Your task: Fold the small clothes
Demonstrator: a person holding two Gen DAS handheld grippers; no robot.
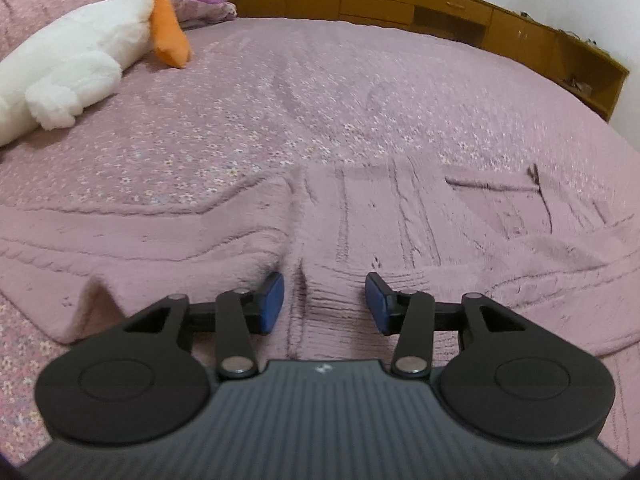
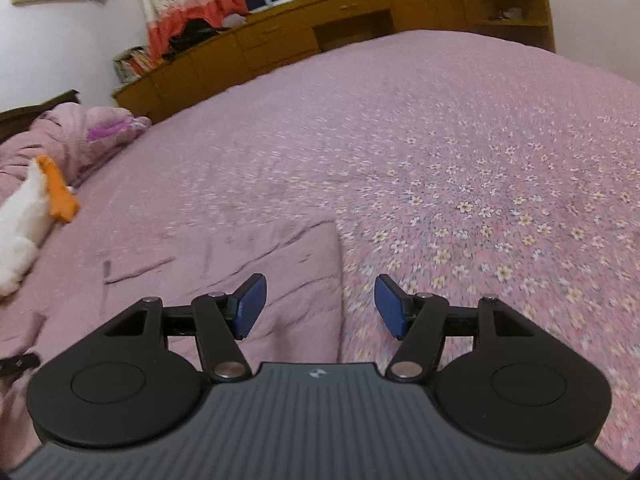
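Your left gripper (image 1: 324,300) is released, empty above the pink knit sweater (image 1: 360,220) spread flat on the bed (image 1: 360,92) for folding. Your right gripper (image 2: 320,306), released too, hovers over the sweater's right edge.

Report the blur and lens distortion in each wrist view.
Left wrist view: fisheye bows the wooden cabinets into an arc; the pink sweater is slightly soft. Right wrist view: motion blur smears the floral bedspread, worst beside the right gripper; dark corners in both.
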